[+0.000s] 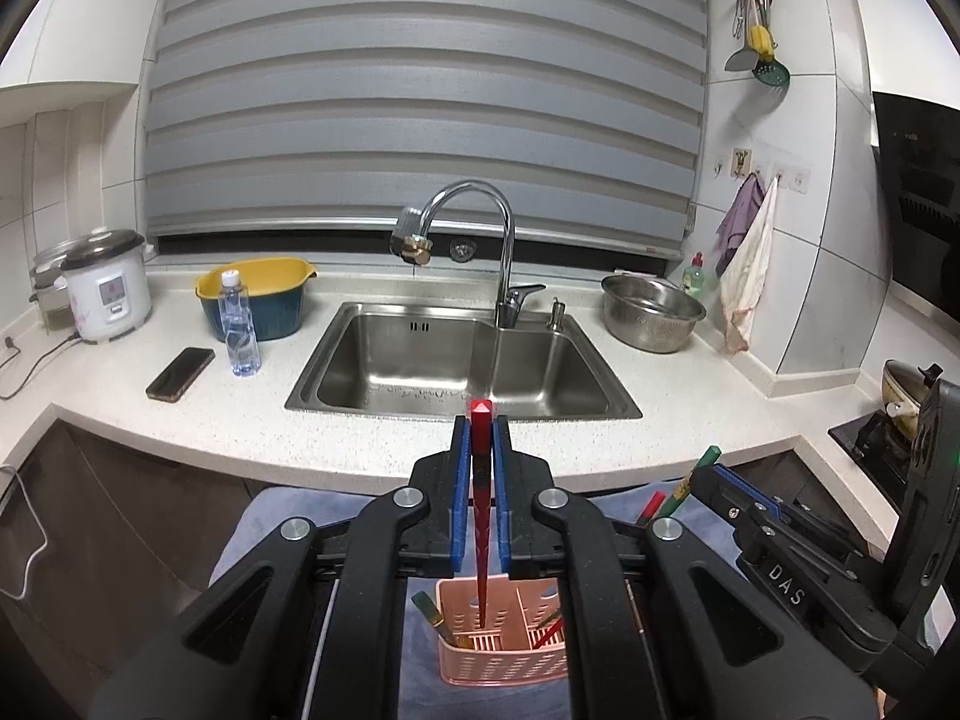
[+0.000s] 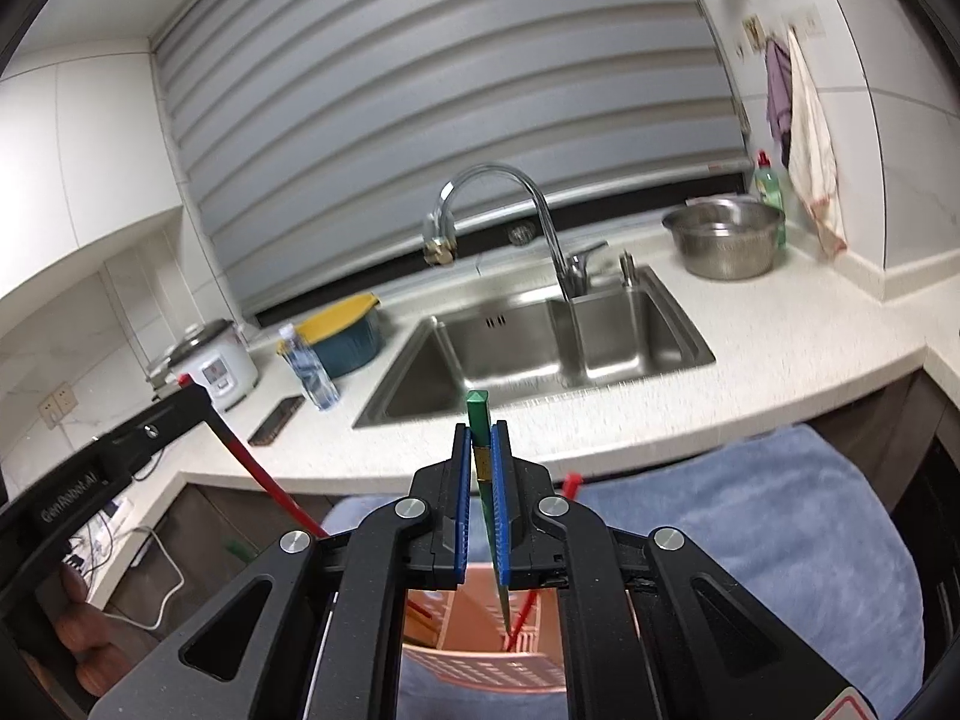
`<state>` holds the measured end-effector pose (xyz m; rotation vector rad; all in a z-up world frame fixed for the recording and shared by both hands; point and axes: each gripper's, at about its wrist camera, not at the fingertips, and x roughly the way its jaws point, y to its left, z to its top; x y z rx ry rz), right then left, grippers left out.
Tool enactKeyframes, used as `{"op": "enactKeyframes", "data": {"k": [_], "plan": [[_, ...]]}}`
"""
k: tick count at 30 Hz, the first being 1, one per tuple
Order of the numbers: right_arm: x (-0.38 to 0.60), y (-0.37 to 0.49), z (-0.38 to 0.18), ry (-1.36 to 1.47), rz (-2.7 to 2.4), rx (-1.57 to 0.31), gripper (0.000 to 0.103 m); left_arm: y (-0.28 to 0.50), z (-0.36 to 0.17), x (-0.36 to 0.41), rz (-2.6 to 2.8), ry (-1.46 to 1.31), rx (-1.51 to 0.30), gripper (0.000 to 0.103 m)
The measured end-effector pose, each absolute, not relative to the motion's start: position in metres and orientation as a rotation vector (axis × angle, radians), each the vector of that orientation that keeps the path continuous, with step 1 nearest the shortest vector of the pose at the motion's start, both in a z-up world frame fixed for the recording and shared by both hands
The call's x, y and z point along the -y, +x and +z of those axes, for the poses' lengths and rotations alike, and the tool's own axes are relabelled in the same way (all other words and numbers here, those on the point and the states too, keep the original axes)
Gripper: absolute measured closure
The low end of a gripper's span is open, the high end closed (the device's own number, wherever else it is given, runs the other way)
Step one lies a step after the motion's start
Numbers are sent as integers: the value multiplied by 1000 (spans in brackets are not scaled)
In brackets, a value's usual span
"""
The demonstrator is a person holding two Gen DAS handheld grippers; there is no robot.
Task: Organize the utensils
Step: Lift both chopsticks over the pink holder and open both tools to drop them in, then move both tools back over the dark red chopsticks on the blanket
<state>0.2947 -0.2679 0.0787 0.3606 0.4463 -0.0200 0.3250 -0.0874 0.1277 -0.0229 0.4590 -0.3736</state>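
Our left gripper (image 1: 480, 429) clamps a red chopstick (image 1: 480, 516); our right gripper (image 2: 482, 438) clamps a green chopstick (image 2: 485, 480); both tips dip at 6 o'clock into the pink basket (image 1: 504, 660).

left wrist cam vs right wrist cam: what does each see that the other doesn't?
Left wrist only: the utensil rack hanging on the wall, the stove with a pan at the right edge, and the left gripper shut on a red chopstick.

Right wrist only: the wall socket at far left, cables below the counter, and the right gripper shut on a green chopstick.

Both: sink, faucet, rice cooker, water bottle, phone, steel bowl, pink holder, blue towel.
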Motion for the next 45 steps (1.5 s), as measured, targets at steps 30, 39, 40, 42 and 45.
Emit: {"op": "enactKeyframes", "data": {"k": [30, 39, 40, 42, 45], "plan": [[236, 113, 26, 242, -111, -570, 50, 181, 75, 66, -275, 116, -564, 40], [218, 61, 11, 242, -102, -617, 50, 138, 57, 55, -283, 115, -622, 40], [216, 57, 9, 240, -101, -622, 50, 134, 55, 54, -284, 115, -627, 40], [211, 49, 5, 234, -105, -633, 50, 127, 49, 52, -282, 119, -641, 40], [207, 40, -3, 236, -101, -653, 50, 119, 40, 50, -284, 127, -662, 40]]}}
